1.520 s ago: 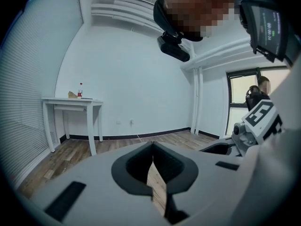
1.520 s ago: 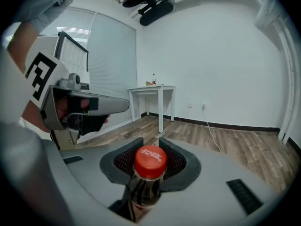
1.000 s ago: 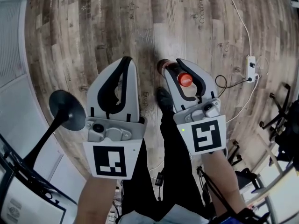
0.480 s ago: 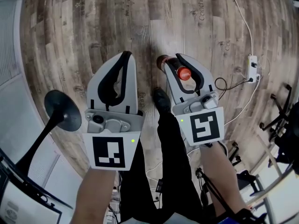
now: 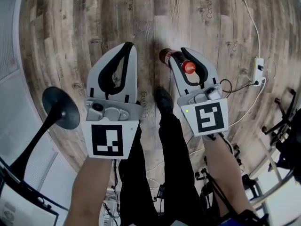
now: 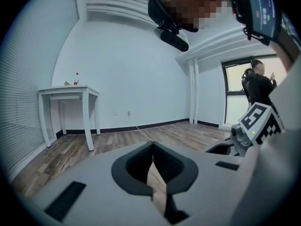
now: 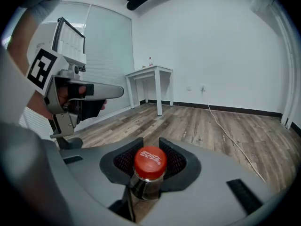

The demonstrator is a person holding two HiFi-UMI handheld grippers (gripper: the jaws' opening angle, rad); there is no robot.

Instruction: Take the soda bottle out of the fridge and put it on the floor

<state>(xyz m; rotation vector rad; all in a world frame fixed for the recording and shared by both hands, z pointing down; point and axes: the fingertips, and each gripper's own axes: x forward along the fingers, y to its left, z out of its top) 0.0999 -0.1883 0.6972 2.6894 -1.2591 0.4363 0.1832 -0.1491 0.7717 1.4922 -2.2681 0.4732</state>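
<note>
Jaws of the right gripper (image 7: 149,144) pinch the neck of a dark-filled plastic soda bottle (image 7: 150,164) just under its red screw cap. The right gripper view shows this squarely: the ribbed black pads press on either side, low in the centre of the frame. That view hides the bottle's body. The head view shows it: past the right gripper (image 5: 181,56), right of centre, the soda bottle (image 5: 165,56) slants toward the upper left over the grey-brown wood-plank floor (image 5: 70,22). Whether its base touches the planks cannot be told.

The left gripper (image 6: 153,147) holds nothing. In the left gripper view its black tips are pressed together, with only a thin wedge of floor showing lower down between the pads. In the head view the left gripper (image 5: 126,51) lies left of centre, beside the right one and apart from it.

Only the head view shows the person's black trousers (image 5: 176,149) and black shoe (image 5: 164,100) between the grippers, a black round-based stand (image 5: 61,108) at the left edge, and a white power strip (image 5: 258,69) at the right. Only the gripper views show the white table (image 6: 68,92) against the pale wall. The left gripper view places it at the left with a small red-capped bottle (image 6: 76,79) on top, and shows a second person (image 6: 257,81) by a window at the right.
</note>
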